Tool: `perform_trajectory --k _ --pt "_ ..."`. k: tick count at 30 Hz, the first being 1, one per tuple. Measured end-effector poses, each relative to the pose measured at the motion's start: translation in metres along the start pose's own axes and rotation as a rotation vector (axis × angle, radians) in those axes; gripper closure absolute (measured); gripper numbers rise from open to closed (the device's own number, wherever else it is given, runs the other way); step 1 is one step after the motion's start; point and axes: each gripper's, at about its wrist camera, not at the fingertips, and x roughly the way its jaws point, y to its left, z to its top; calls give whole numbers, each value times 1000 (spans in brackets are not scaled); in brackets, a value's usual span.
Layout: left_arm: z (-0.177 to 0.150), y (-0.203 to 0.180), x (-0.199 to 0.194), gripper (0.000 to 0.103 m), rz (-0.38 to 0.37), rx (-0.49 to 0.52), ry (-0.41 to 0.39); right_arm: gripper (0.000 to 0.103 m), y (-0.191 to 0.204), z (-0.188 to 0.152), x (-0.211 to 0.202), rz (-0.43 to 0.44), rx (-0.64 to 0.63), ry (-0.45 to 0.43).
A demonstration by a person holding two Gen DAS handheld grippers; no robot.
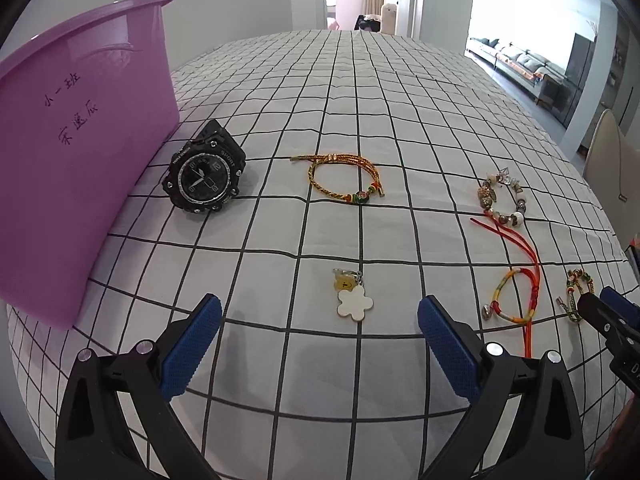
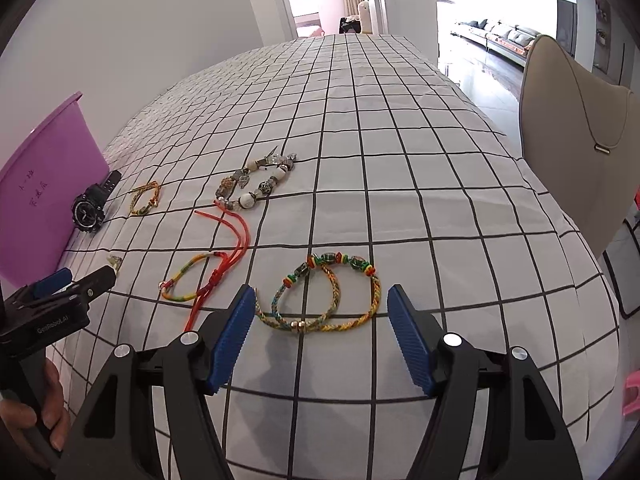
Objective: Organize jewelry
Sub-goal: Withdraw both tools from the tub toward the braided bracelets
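Observation:
Jewelry lies spread on a checked tablecloth. My left gripper (image 1: 320, 312) is open, and a white flower charm (image 1: 354, 304) lies just ahead between its blue pads. Farther off are a black sport watch (image 1: 205, 172), a gold braided bracelet (image 1: 344, 180) and a beaded bracelet (image 1: 504, 196) with red cords. My right gripper (image 2: 322, 300) is open just short of a braided multicolour bracelet (image 2: 326, 292) with green beads. A thin rainbow cord bracelet (image 2: 188, 280) lies to its left.
A purple plastic bin (image 1: 76, 160) with handwriting stands at the left, beside the watch. A beige chair (image 2: 576, 132) stands at the table's right edge. A hand (image 2: 44, 412) holds the left gripper's handle. The table's far half carries nothing.

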Motion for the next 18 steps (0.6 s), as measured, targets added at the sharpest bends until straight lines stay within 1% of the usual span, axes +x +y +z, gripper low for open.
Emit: perform_trajectory --k 3,7,14,18 --pt "2 -1 4 6 -6 5 1 37 3 1 2 -13 -20 -3" --pt "5 -2 10 6 -12 10 7 37 4 0 8 -35 -31 16" --pt "5 -1 16 6 -7 15 2 37 9 -1 11 -72 -84 4" --pt "6 4 22 6 -17 0 25 37 10 0 13 -74 -90 -1"
